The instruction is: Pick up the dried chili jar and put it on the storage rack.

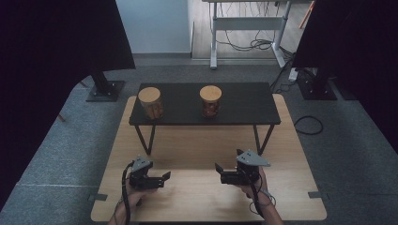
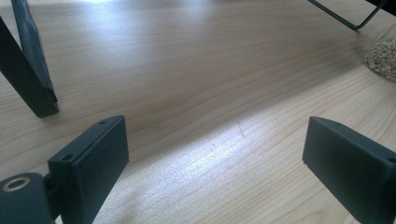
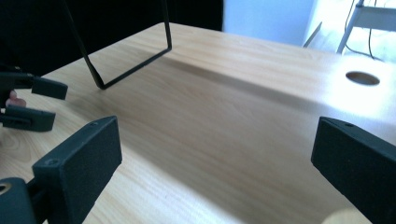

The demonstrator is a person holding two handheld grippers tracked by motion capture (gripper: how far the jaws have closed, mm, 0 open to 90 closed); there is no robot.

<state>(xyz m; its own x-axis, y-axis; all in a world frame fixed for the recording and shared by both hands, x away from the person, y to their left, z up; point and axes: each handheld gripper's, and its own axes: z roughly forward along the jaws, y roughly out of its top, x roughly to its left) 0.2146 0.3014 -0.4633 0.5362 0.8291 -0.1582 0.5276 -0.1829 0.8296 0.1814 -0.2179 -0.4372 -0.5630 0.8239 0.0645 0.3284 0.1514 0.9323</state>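
Two jars (image 1: 151, 102) (image 1: 210, 101) on the shelf (image 1: 244, 105), two grippers (image 1: 165, 177) (image 1: 218, 170), jaws apart

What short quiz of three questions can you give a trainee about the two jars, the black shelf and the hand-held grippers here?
1. True or false: both hand-held grippers, left hand-held gripper and right hand-held gripper, hold a jar.
2. How many round glass jars with light wooden lids stand on the low black rectangular shelf?
3. Which jar is nearer the shelf's left end: A, the wider jar, or B, the narrower jar?

Key
1. False: both hang open above the light wooden table, with nothing between the jaws.
2. Two.
3. A.
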